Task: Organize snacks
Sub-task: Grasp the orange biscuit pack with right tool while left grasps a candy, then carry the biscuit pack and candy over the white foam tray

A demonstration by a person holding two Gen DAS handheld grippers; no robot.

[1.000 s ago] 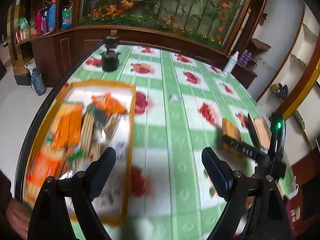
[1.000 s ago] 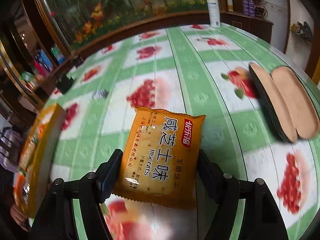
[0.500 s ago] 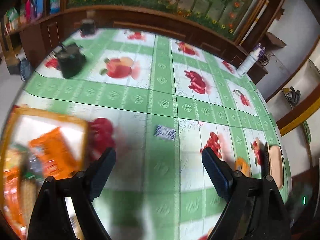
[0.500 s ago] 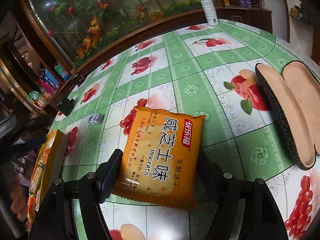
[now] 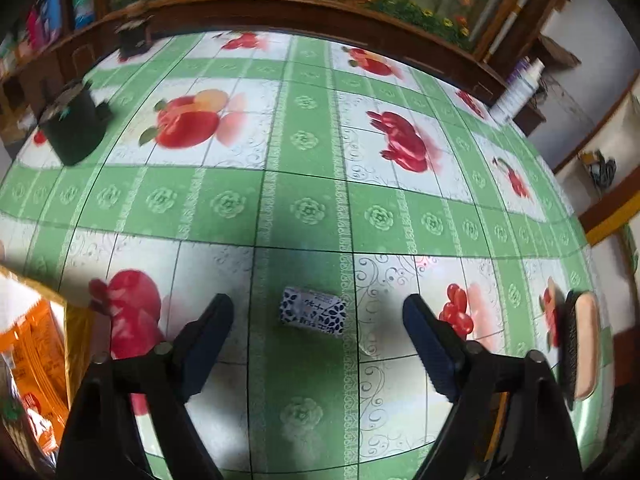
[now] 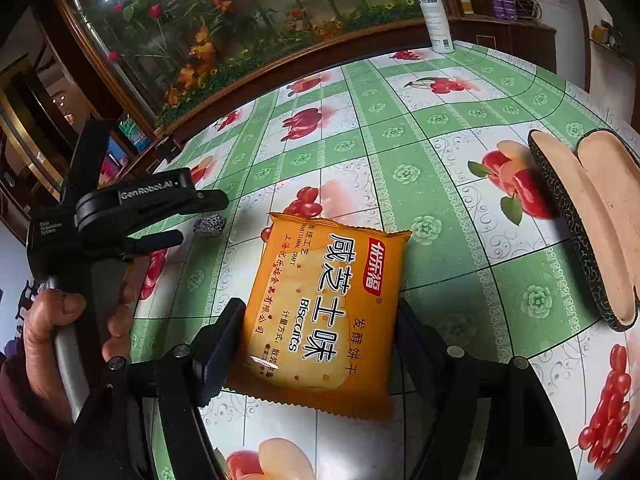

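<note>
Orange crinkle-edged biscuit packet (image 6: 320, 312) clamped in right gripper (image 6: 320, 336) — left gripper (image 5: 318, 332) wide, empty, over small patterned wrapper (image 5: 313, 312).

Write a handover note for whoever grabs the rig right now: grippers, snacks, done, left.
Left hand-held gripper: open, holding nothing, aimed at the small blue-and-white patterned packet lying on the tablecloth between its fingers' line.
Right hand-held gripper: shut on the orange biscuit pack, held above the table.
Yellow tray, with orange snack packs in it, sits at the left edge of the left wrist view.
Done: some snacks are in the tray; biscuit pack grasped.
Left: probably carry the biscuit pack to the tray, then pick up the small packet and add it too.
</note>
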